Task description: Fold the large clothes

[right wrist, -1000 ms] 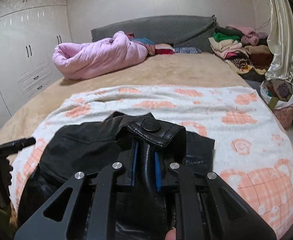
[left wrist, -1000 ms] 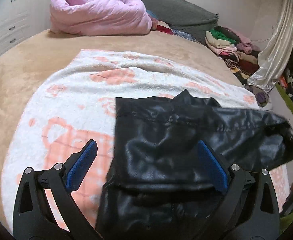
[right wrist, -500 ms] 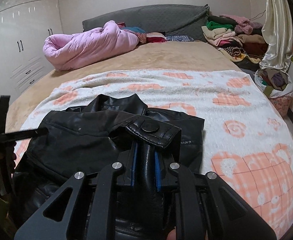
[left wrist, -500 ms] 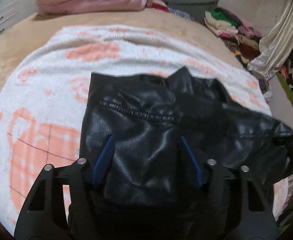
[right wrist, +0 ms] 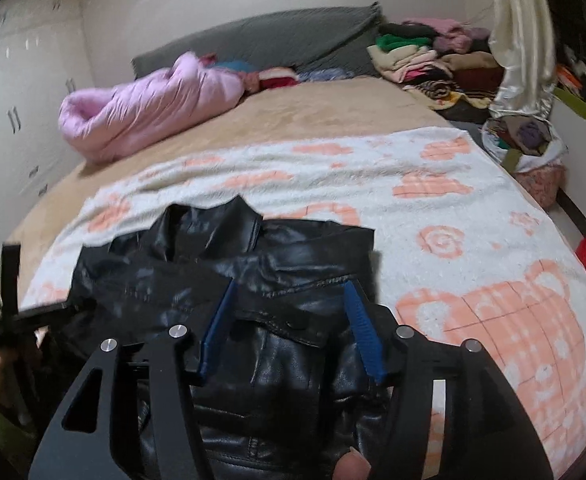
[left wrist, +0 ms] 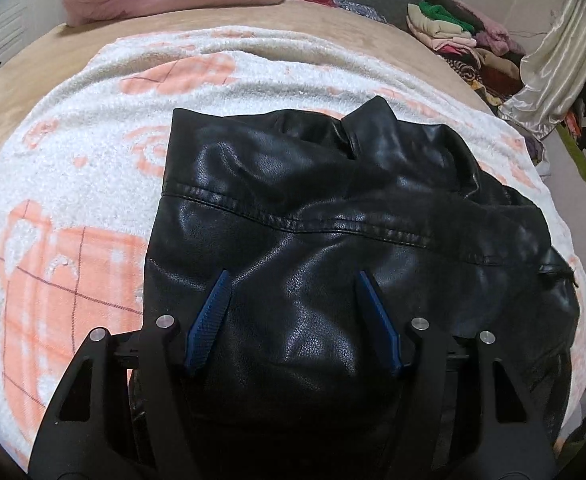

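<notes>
Two layers of bedding lay under everything: the tan bed cover (left wrist: 53, 60) and, over it, the white and peach blanket (left wrist: 73, 184) where you worked. On that blanket, near its front edge, sat the black leather jacket (left wrist: 313, 208), gathered into a rough, lumpy block with its collar (left wrist: 373, 116) pointing toward the headboard and a seam running across its upper panel. Well beyond it rested the pink quilt (right wrist: 145, 116), and off to the right the pile of clothes (right wrist: 425, 52).

Your left gripper (left wrist: 293, 312) hung just over the jacket's near panel, jaws spread wide and holding nothing. Your right gripper (right wrist: 289, 320) was likewise spread wide, empty, above the snap tab and sleeve leather on the jacket's right side.

I judged you to be between folds: the bundle was laid down but uneven. The next move called for picking one edge, probably the loose right side, closing on a single thickness of the stiff leather, and carrying it across evenly.
</notes>
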Tool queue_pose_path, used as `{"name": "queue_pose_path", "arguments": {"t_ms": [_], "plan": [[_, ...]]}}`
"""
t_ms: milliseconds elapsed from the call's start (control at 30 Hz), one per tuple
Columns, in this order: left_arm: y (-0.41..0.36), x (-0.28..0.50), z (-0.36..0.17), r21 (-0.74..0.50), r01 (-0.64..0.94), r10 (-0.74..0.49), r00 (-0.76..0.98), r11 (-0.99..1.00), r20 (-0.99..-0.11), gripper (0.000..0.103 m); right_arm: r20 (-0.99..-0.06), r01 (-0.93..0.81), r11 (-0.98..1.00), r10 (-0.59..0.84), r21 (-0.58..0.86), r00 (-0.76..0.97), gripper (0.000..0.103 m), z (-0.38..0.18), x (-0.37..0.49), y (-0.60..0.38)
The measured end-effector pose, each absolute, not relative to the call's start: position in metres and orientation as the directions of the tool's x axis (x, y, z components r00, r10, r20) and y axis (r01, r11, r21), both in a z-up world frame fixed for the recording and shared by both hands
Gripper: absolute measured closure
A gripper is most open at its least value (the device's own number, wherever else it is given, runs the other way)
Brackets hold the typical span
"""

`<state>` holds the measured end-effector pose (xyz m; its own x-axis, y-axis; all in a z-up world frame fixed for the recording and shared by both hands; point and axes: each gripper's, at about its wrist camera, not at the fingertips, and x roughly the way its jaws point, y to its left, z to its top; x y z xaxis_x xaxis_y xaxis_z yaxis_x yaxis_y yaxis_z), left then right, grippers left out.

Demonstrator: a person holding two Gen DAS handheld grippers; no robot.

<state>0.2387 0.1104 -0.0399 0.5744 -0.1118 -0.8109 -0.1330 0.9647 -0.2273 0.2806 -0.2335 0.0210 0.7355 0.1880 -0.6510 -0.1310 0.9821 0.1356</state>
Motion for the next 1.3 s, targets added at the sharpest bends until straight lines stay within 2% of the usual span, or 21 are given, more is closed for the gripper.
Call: {"name": "queue_pose_path", "arguments": {"t_ms": [33,67,100,300,433,467,567,733,767,900,1100,1300], "plan": [[0.111,0.239,-0.04,-0.231,-0.134,-0.114,0.576,0.964,-0.81,0.047,-0.652,-0.132,0.982,0.189,0.136,0.734,0.053,0.021,0.282,-0.232],[0.112,0.239,-0.041,-0.235,-0.133,-0.117,0.577,0.963,-0.809,0.047,-0.66,-0.147,0.982,0.191,0.121,0.726,0.065,0.02,0.284,-0.225],[0.112,0.239,-0.041,-0.238,-0.132,-0.12,0.579,0.962,-0.807,0.047,-0.668,-0.158,0.982,0.188,0.107,0.72,0.073,0.018,0.286,-0.22],[0.112,0.237,-0.042,-0.235,-0.125,-0.12,0.585,0.964,-0.802,0.047,-0.719,-0.265,0.964,0.209,0.036,0.663,0.073,-0.001,0.304,-0.163],[0.112,0.236,-0.042,-0.23,-0.117,-0.121,0.585,0.966,-0.802,0.047,-0.796,-0.216,0.973,0.066,-0.083,0.602,0.075,-0.033,0.329,-0.149],[0.112,0.236,-0.042,-0.23,-0.115,-0.122,0.585,0.966,-0.802,0.047,-0.806,-0.198,0.975,0.038,-0.098,0.59,0.081,-0.04,0.333,-0.152],[0.112,0.236,-0.042,-0.226,-0.107,-0.123,0.585,0.968,-0.802,0.047,-0.831,-0.174,0.984,0.06,-0.044,0.553,0.087,-0.063,0.344,-0.168],[0.111,0.236,-0.042,-0.219,-0.101,-0.119,0.588,0.97,-0.8,0.047,-0.824,-0.19,0.981,0.086,-0.027,0.561,0.087,-0.07,0.343,-0.172],[0.111,0.236,-0.042,-0.22,-0.101,-0.12,0.589,0.97,-0.799,0.047,-0.821,-0.191,0.981,0.09,-0.024,0.564,0.086,-0.066,0.341,-0.172],[0.112,0.23,-0.029,-0.237,-0.09,-0.133,0.613,0.967,-0.779,0.046,-0.778,-0.222,0.974,0.175,0.047,0.604,0.071,-0.041,0.323,-0.173],[0.102,0.202,-0.004,-0.226,-0.044,-0.143,0.652,0.973,-0.745,0.046,-0.717,-0.239,0.966,0.235,0.098,0.657,0.057,-0.011,0.288,-0.179],[0.081,0.186,-0.023,-0.178,-0.006,-0.14,0.591,0.984,-0.794,0.046,-0.696,-0.261,0.961,0.247,0.088,0.674,0.044,-0.003,0.261,-0.172]]}}
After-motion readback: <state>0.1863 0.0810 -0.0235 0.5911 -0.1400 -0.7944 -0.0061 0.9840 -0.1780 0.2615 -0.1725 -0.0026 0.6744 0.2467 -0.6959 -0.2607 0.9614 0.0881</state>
